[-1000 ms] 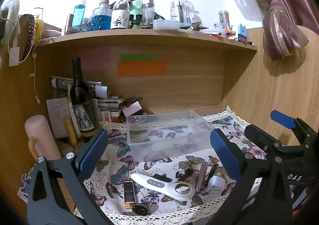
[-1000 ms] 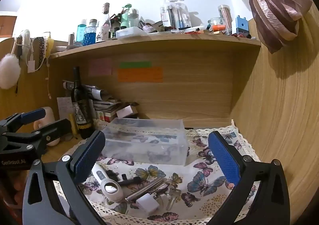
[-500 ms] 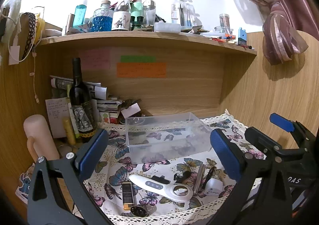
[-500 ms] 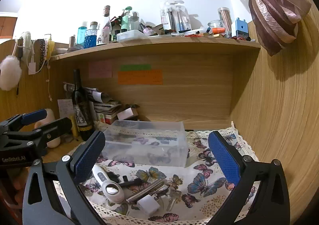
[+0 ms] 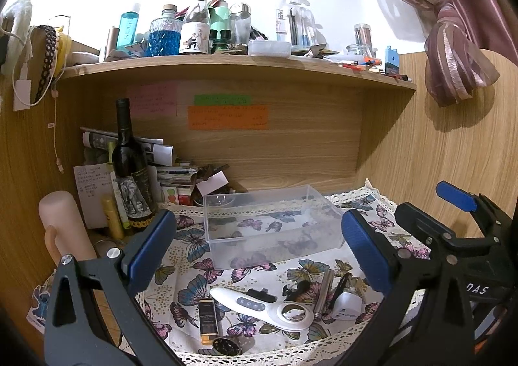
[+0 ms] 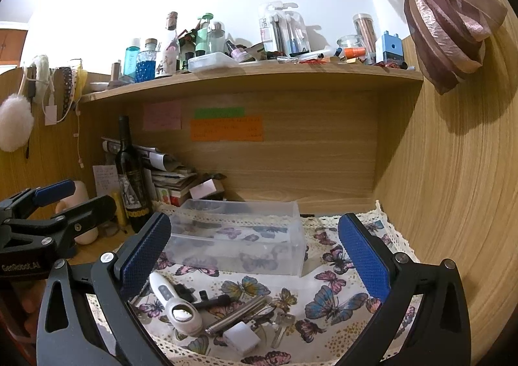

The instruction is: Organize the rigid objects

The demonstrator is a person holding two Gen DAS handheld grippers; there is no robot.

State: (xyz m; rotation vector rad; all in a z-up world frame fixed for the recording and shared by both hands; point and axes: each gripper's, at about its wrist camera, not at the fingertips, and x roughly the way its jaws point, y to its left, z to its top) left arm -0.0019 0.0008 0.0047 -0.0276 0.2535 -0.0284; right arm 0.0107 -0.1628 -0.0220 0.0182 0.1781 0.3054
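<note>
A clear plastic box [image 5: 268, 223] [image 6: 239, 243] stands empty on the butterfly cloth [image 5: 194, 272]. In front of it lie a white handheld magnifier [image 5: 268, 304] [image 6: 176, 307], a small black-and-gold bottle [image 5: 207, 319], a metal tube [image 5: 322, 293] [image 6: 236, 312], a white plug cube [image 5: 346, 304] [image 6: 241, 338], a key [image 6: 280, 330] and small black pieces [image 5: 294, 286]. My left gripper [image 5: 259, 252] is open and empty, held above these items. My right gripper [image 6: 249, 252] is open and empty, to the right of the left one [image 6: 48, 226].
A wine bottle [image 5: 129, 168], a cream cylinder [image 5: 61, 230] and stacked papers [image 5: 171, 171] crowd the left back. A cluttered shelf [image 5: 226, 64] hangs overhead. Wooden walls close the back and right [image 6: 453, 204]. The cloth's lace edge [image 5: 259, 356] marks the front.
Both grippers have drawn back and tilted up slightly, so the box and small items sit a little lower in view. Nothing was grasped or moved.
</note>
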